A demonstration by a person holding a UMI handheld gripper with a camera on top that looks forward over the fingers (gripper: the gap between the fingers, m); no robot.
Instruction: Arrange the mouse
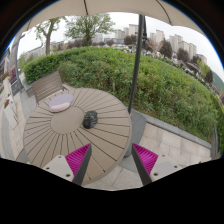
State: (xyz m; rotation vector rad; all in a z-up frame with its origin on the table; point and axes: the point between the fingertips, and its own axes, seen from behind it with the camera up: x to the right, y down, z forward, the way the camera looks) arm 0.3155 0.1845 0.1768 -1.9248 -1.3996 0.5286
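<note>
Near the middle of a round slatted table (60, 135), beyond the gripper (112, 158), lies the mouse (90, 119), dark and rounded; its long axis and heading cannot be told. Both fingers stand released, holding nothing (magenta pads (78, 158) apart). Outdoors: a chair (47, 88), a parasol pole (136, 60), a green hedge (150, 80).

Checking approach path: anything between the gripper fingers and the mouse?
No: the gripper view shows only bare slatted table between the open gripper and the mouse.
</note>
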